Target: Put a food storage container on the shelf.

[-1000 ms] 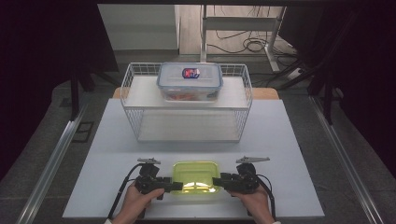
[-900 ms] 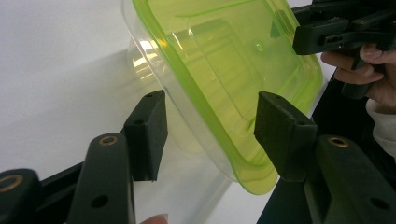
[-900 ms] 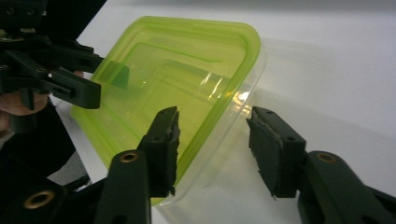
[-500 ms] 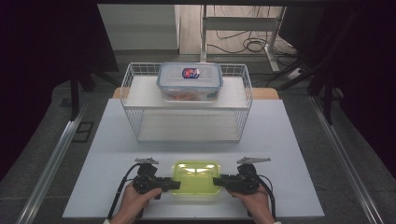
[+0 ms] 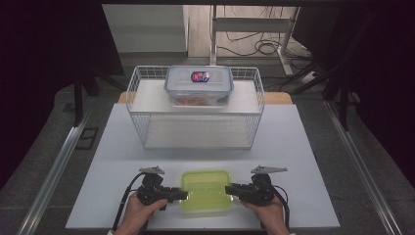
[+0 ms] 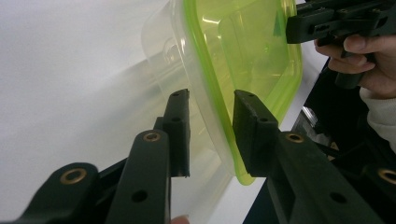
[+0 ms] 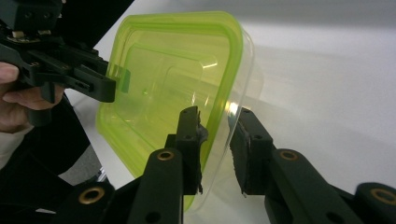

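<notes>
A clear food container with a lime-green lid [image 5: 205,191] sits near the table's front edge, between my two grippers. From the left, my left gripper [image 5: 183,195] is closed over the lid's rim [image 6: 219,107], one jaw on the lid and one against the clear wall. From the right, my right gripper [image 5: 228,189] pinches the opposite rim [image 7: 215,126] the same way. The right gripper [image 6: 336,21] and its hand show at the far side of the left gripper view, and the left gripper [image 7: 70,70] in the right gripper view. Whether the container touches the table I cannot tell.
A white wire basket [image 5: 131,98] stands at the back middle of the white table [image 5: 107,142]. On the shelf inside it rests a second clear container [image 5: 198,85] with a blue-edged lid and a red-and-blue label. Metal rails run along both sides of the table.
Both grippers and the green-lidded container have shifted slightly toward the near edge. The container looks a little larger in the high view.
</notes>
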